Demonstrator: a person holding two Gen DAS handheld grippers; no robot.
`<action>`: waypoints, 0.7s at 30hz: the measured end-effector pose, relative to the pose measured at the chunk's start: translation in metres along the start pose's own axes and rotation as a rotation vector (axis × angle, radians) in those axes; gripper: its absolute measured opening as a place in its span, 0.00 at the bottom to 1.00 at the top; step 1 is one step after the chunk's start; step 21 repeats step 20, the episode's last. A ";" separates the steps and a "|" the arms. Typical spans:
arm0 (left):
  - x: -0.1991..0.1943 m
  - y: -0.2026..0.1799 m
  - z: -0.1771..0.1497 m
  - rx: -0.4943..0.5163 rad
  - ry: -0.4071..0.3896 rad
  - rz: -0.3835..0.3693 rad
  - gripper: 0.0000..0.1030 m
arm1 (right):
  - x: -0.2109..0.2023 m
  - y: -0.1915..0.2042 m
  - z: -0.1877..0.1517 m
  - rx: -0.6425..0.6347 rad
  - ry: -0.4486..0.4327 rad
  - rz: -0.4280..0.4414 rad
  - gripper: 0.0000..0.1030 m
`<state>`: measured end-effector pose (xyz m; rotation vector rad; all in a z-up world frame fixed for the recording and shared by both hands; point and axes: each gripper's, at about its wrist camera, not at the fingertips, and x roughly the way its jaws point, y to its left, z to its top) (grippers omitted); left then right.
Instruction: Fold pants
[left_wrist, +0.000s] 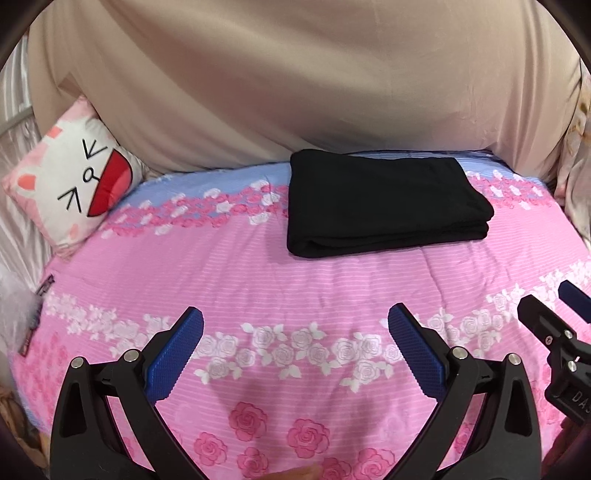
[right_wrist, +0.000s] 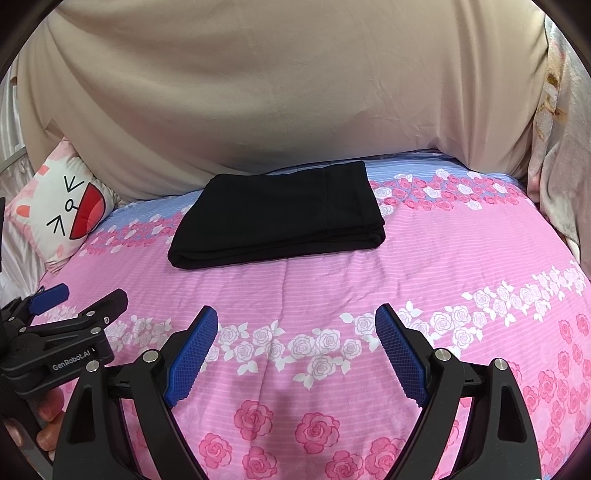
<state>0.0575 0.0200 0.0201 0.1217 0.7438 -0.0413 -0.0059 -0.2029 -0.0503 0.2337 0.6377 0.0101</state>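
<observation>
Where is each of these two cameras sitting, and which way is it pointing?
Left wrist: rides the left gripper, facing across the bed at the folded black pants; the right gripper shows at its right edge.
Right wrist: rides the right gripper, same direction; left gripper at its left edge.
Shared: pants, cat pillow, floral bedspread.

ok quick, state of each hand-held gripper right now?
Left hand-held gripper: open, holding nothing, above the bedspread.
Right hand-held gripper: open, holding nothing.
The folded black pants lie apart from both.
</observation>
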 end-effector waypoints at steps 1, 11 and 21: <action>0.001 -0.001 -0.001 -0.002 0.000 0.003 0.95 | 0.000 0.000 0.000 0.001 -0.001 -0.001 0.83; 0.002 0.002 -0.003 -0.031 -0.033 -0.004 0.95 | 0.000 -0.001 0.001 -0.001 0.001 -0.001 0.83; -0.003 0.003 -0.008 -0.023 0.002 0.004 0.95 | -0.003 -0.001 0.000 -0.010 -0.004 -0.005 0.83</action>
